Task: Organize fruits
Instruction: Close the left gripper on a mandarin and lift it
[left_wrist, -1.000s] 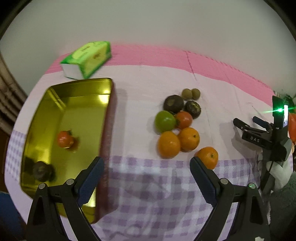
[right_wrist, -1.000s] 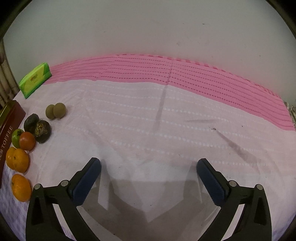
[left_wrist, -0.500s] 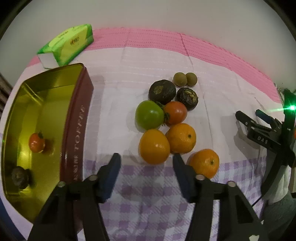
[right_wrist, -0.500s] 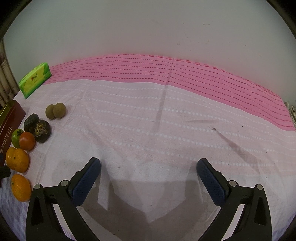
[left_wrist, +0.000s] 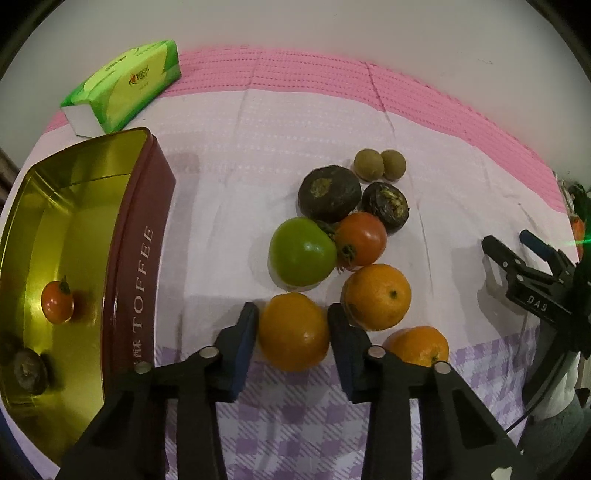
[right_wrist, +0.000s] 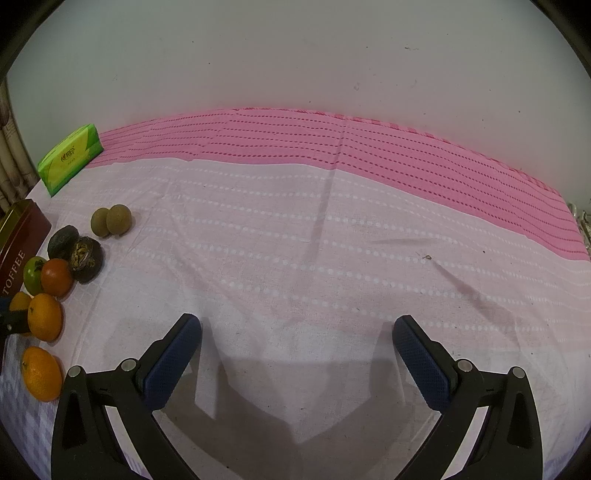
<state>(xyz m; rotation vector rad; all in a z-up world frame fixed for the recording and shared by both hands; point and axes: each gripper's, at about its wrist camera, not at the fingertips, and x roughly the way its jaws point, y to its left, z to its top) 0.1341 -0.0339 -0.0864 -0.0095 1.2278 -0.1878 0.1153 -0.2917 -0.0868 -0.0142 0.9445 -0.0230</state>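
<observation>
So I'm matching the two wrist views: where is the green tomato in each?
Left wrist: green tomato sits mid-frame, just beyond the orange that the left gripper has shut on.
Right wrist: green tomato at the far left edge, partly behind the red tomato.
Shared landmark: green tissue pack.

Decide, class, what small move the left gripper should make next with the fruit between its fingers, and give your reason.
Probably lift it straight up. The left gripper has just closed on the nearest orange, both pads against its sides, while it sits on the cloth beside another orange. The open toffee tin, already holding fruit, lies to its left.
</observation>
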